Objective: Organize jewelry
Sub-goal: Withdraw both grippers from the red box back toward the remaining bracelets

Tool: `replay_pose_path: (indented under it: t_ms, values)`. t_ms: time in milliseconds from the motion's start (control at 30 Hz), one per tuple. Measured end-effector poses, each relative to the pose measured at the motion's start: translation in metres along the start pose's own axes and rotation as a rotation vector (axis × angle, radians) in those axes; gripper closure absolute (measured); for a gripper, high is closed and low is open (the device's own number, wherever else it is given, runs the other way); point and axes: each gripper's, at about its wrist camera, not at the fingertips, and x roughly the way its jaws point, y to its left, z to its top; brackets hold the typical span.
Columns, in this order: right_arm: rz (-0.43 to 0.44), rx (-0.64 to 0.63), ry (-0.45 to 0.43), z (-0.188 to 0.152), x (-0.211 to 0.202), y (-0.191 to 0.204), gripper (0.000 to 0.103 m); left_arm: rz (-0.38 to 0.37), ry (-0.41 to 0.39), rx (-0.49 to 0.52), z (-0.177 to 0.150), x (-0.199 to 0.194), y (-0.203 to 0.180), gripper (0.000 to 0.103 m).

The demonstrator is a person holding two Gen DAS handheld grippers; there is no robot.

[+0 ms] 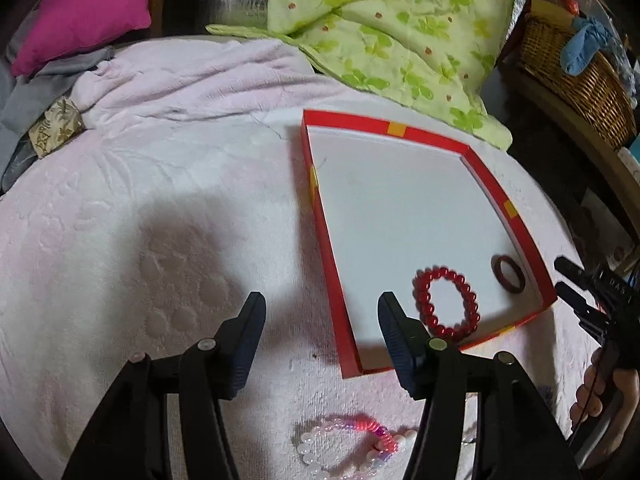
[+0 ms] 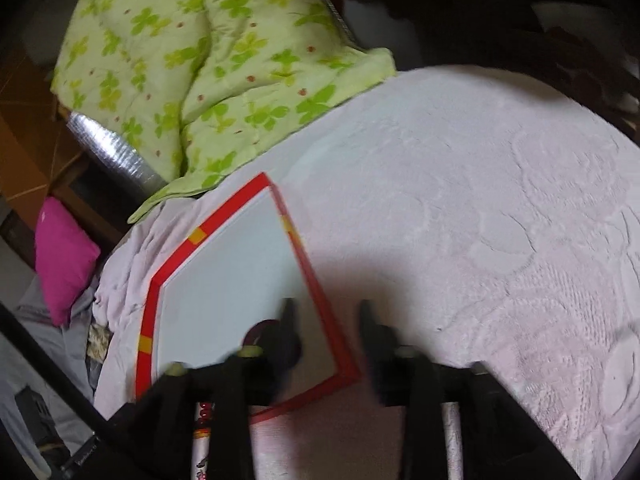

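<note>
The left gripper [image 1: 320,308] is seen with its jaws parted and nothing held between them, its right finger [image 1: 394,332] hanging over the near left corner of a red-rimmed white tray [image 1: 424,131] and its left finger outside the tray above the blanket. The right gripper [image 2: 326,312] is likewise released and empty, though blurred; its left finger is placed over the tray's near corner and its right finger beyond the rim. In the left wrist view that gripper is glimpsed at the right edge, held by a hand [image 1: 608,392] just outside the tray's near right corner. A red bead bracelet [image 1: 446,298] is laid flat on the tray floor, just right of the left gripper's right finger and apart from it. A dark red ring [image 1: 509,274] is set close to the bracelet, near the tray's right wall; in the right wrist view it is partly hidden behind the gripper's left finger. A bracelet of white and pink beads [image 1: 348,446] is left on the blanket outside the tray, below the left gripper's jaws. The tray is rested on a pale pink embossed blanket [image 1: 160,200] spread across a bed. A green clover-print quilt [image 1: 380,20] is bunched behind the tray, a magenta pillow [image 1: 86,8] is propped at far left, and a wicker basket [image 1: 576,76] is seen at far right.
</note>
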Motion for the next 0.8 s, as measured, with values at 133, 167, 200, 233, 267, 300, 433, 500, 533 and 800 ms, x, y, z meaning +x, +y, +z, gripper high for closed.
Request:
replay_pose_path:
  t_ms: [133, 167, 200, 233, 267, 300, 433, 500, 533, 800]
  values:
    - [0.054, 0.023, 0.072, -0.006, 0.017, -0.005, 0.082, -0.095, 0.015, -0.030, -0.002, 0.007, 0.001, 0.049]
    - [0.040, 0.011, 0.069, -0.008, 0.018, -0.004, 0.088, -0.130, 0.029, -0.040, -0.004, 0.009, 0.001, 0.054]
    - [0.030, -0.009, 0.062, -0.009, 0.018, -0.003, 0.089, -0.157, 0.047, -0.041, -0.006, 0.012, -0.001, 0.060]
    - [0.023, -0.026, 0.060, -0.011, 0.017, -0.001, 0.089, -0.145, 0.043, -0.033, -0.009, 0.011, -0.004, 0.060]
    - [0.009, -0.041, 0.059, -0.013, 0.015, 0.000, 0.090, -0.132, 0.035, -0.018, -0.011, 0.011, -0.007, 0.060]
    - [0.005, -0.048, 0.060, -0.015, 0.012, 0.000, 0.090, -0.127, 0.033, -0.001, -0.013, 0.010, -0.008, 0.060]
    - [0.014, -0.070, 0.062, -0.021, -0.002, -0.003, 0.090, -0.137, 0.041, 0.023, -0.024, 0.007, -0.009, 0.060]
    - [0.017, -0.085, 0.069, -0.024, -0.007, -0.003, 0.090, -0.101, 0.042, 0.061, -0.029, 0.006, -0.013, 0.061]
    - [0.022, -0.096, 0.076, -0.027, -0.008, -0.003, 0.090, -0.093, 0.034, 0.067, -0.030, 0.003, -0.013, 0.062]
    - [0.005, -0.137, 0.019, -0.022, -0.053, -0.009, 0.076, -0.058, 0.011, 0.105, -0.039, -0.043, -0.020, 0.061]
